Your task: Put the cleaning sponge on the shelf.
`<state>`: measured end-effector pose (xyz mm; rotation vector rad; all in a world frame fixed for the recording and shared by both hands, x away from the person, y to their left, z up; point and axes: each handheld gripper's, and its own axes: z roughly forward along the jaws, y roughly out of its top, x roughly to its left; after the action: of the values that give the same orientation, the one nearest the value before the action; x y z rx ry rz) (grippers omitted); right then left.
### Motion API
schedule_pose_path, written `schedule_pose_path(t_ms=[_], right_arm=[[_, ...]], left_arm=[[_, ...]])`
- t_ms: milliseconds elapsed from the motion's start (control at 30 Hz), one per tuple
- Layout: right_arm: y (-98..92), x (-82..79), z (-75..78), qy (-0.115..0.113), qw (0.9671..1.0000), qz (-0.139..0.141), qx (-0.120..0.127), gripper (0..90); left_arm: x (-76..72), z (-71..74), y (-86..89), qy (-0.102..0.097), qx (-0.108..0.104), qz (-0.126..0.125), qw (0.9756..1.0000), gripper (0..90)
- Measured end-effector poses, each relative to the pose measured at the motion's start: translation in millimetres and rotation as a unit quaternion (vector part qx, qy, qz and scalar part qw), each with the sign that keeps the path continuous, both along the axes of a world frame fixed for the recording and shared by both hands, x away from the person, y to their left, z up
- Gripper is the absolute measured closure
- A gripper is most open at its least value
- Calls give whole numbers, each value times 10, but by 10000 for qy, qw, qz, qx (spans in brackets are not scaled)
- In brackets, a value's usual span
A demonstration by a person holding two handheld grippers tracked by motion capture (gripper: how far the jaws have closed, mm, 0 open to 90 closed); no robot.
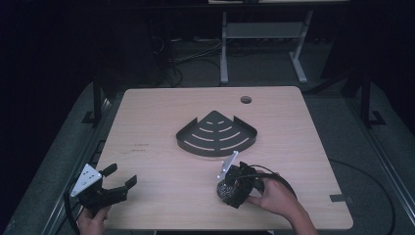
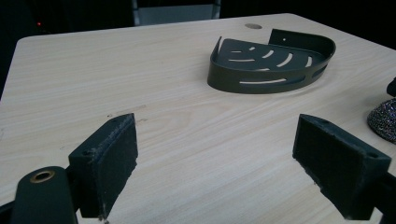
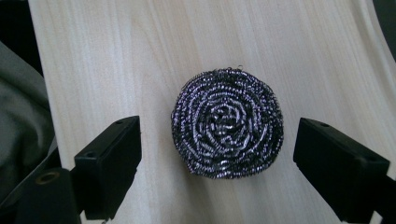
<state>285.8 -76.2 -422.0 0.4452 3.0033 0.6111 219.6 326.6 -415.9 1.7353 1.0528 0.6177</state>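
Both tools are matte black. The left gripper (image 1: 116, 177) carries a pale grey three-cornered plate (image 1: 86, 179) on top, dotted with small dark holes, and a black cable loops from its base. The right gripper (image 1: 226, 191) bears a similar grey plate (image 1: 228, 165), with a thick black cable (image 1: 279, 177) arching behind the right hand (image 1: 273, 197). Each jaw is a blocky wedge faced with a rough, dark pad; a brass-ringed hole (image 2: 42, 176) sits at the left jaw's root. The forearms are bare, with no sleeve in sight.
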Motion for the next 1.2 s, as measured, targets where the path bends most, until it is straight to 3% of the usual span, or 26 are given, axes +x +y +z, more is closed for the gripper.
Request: schedule_pose_path(t_ms=[700, 1200], right_arm=[[89, 135, -113, 139, 9994, 30, -302, 217], [97, 131, -116, 173, 9993, 100, -305, 267]], left_arm=[[5, 10, -22, -10, 25, -19, 10000, 132], [12, 7, -46, -2, 86, -38, 10000, 132]])
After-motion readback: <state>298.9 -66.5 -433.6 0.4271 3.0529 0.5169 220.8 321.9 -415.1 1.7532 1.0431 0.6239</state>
